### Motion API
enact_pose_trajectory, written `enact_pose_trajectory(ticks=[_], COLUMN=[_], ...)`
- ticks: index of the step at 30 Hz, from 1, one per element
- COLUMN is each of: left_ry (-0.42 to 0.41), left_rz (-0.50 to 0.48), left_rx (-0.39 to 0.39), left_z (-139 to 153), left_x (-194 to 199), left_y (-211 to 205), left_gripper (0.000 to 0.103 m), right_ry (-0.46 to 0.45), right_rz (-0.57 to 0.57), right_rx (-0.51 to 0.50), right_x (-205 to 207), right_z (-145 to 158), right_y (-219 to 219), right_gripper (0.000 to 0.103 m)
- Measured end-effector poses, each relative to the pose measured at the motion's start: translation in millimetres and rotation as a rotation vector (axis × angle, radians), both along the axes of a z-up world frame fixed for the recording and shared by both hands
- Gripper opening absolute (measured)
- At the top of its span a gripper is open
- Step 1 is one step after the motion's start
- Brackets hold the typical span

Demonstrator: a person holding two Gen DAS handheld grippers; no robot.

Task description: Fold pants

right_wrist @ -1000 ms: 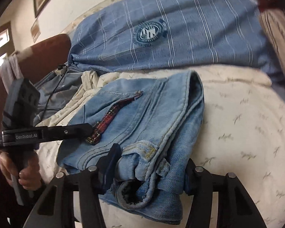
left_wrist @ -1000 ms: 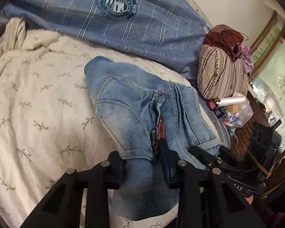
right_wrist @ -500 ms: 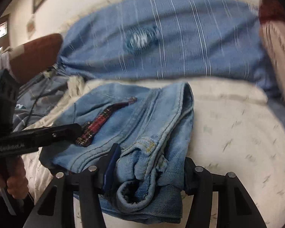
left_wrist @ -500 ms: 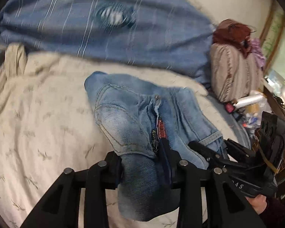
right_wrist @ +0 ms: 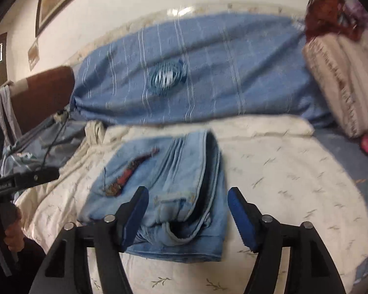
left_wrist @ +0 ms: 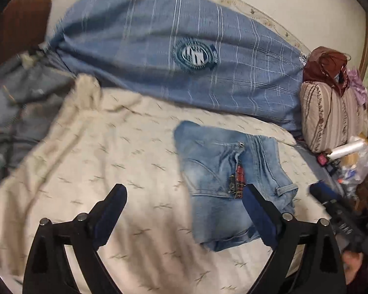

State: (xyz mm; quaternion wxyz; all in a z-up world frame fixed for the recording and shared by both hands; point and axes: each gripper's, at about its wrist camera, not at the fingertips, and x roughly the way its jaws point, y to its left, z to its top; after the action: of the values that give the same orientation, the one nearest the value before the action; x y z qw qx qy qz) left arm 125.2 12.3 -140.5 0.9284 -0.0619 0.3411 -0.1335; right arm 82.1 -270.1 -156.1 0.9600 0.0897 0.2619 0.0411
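Both grippers have just let go: left gripper (left_wrist: 184,210) w/ fingers wide, right gripper (right_wrist: 187,210) likewise. Folded jeans (left_wrist: 233,183) lie ahead on bedspread (left_wrist: 110,171); fold looks done.

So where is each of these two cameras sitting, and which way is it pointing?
Left wrist: on the left gripper, facing the folded jeans from their left; its open fingers show.
Right wrist: on the right gripper, facing the jeans head-on; its open fingers straddle them.
Shared: jeans, blue striped bedding, striped pillow.
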Motion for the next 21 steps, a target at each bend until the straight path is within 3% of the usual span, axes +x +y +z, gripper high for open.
enact_pose_trajectory(ticks=[3, 5, 9, 13, 21], left_ry=[-0.047, -0.071, -0.093, -0.085, -0.129], left_rz=[0.063, 0.078, 0.052, 0.040, 0.070], left_rx=[0.124, 0.163, 0.152, 0.143, 0.241], left_z=[22.8, 36.6, 56.3, 60.6, 69.0], left_x=[-17.0, -27.9, -54.3, -70.7, -89.7], left_y=[1.7, 5.6, 8.5, 9.4, -6.3], left_gripper=[0.096, 0.098, 0.101, 0.101, 0.101], right_ry=[-0.071, -0.085, -0.085, -0.055, -0.036], right_rz=[-0.032, -0.052, -0.068, -0.068, -0.039], right_rx=[0.022, 0.004, -0.036, -0.016, -0.003], right_x=[-29.0, -40.4, -57.7, -72.1, -94.9], right_z=[24.5, 37.7, 61.2, 65.7, 64.5], right_y=[2.5, 8.0, 18.8, 18.4, 23.0], right_gripper=[0.073, 0.075, 0.076, 0.076, 0.076])
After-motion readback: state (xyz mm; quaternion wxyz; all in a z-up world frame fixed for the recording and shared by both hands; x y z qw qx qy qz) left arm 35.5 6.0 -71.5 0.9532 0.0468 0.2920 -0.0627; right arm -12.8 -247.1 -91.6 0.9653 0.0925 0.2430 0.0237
